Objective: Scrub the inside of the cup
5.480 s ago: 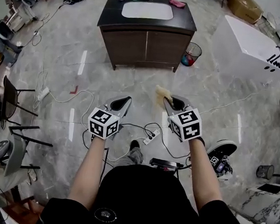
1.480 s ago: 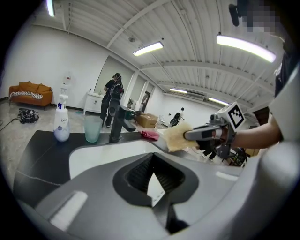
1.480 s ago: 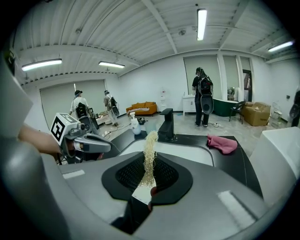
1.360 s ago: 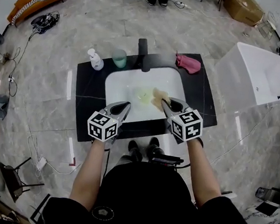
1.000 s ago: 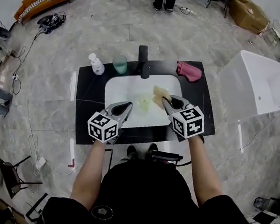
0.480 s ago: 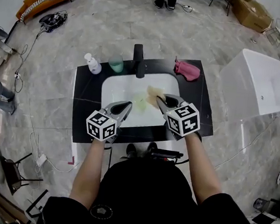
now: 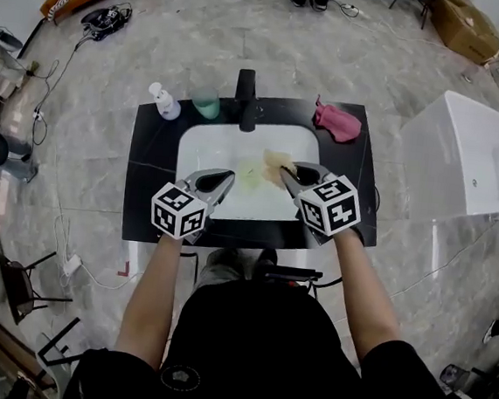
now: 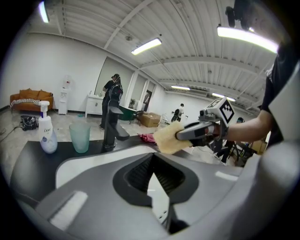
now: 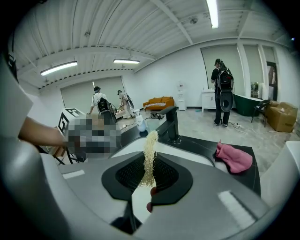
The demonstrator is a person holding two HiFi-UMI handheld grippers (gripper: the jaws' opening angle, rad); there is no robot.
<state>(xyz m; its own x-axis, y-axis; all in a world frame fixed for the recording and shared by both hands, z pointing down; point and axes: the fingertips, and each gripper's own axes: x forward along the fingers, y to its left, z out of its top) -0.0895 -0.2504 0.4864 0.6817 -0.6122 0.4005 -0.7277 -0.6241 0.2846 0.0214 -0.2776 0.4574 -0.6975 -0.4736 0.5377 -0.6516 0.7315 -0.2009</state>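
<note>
A pale green cup [image 7: 206,104] [image 8: 80,137] stands upright on the black counter [image 7: 150,185], left of the black faucet [image 7: 244,97]. My left gripper [image 7: 223,180] [image 8: 152,172] hovers over the front of the white basin [image 7: 207,142], shut, with nothing between its jaws. My right gripper [image 7: 285,170] [image 9: 149,180] is over the basin's right part, shut on a yellow sponge [image 7: 276,162] [image 9: 150,152] [image 8: 171,137] that sticks out past the tips. Both grippers are well short of the cup. A pale yellow patch [image 7: 251,173] lies in the basin.
A white soap pump bottle [image 7: 160,101] [image 8: 47,135] stands left of the cup. A pink cloth [image 7: 338,122] [image 9: 233,158] lies on the counter's back right. A white bathtub [image 7: 477,163] stands to the right. Cables and chairs litter the floor at left; people stand farther back.
I have walked from well back on the floor up to the vanity. Both grippers now hang over the basin's front. The right one has kept the sponge throughout.
</note>
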